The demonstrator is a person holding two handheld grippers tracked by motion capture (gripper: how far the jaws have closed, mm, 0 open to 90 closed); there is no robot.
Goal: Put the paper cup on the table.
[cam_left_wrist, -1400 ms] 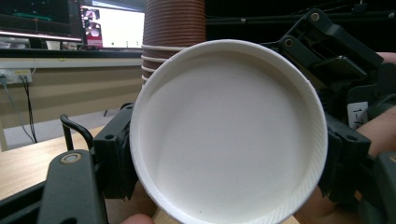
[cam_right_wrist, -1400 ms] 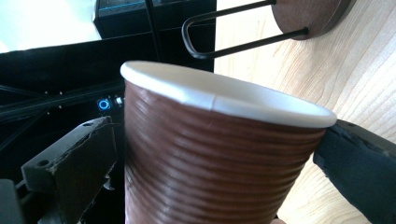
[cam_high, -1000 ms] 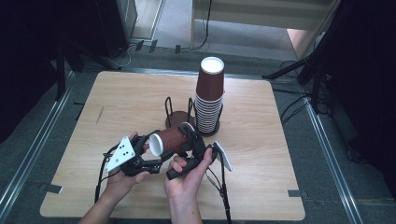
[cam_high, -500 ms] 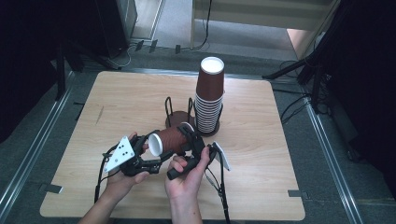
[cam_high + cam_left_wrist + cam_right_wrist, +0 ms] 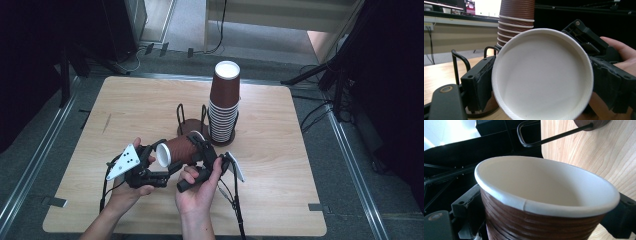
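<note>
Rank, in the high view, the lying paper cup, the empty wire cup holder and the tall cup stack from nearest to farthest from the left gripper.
1. The lying paper cup: its open mouth sits right by the left gripper, on that gripper's right.
2. The empty wire cup holder: behind the cup, toward mid-table.
3. The tall cup stack: farthest, back and right, upside down in its own holder.

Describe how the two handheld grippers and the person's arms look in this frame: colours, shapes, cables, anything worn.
Both tools are black. The left gripper carries a pale grey three-cornered plate with small dark dots; the right gripper has a similar pale plate seen edge-on. A thin black cable trails from each toward the table's near edge. The jaws are blocky, with dark padded faces and visible screw heads. The forearms show no sleeves, gloves or watch.
</note>
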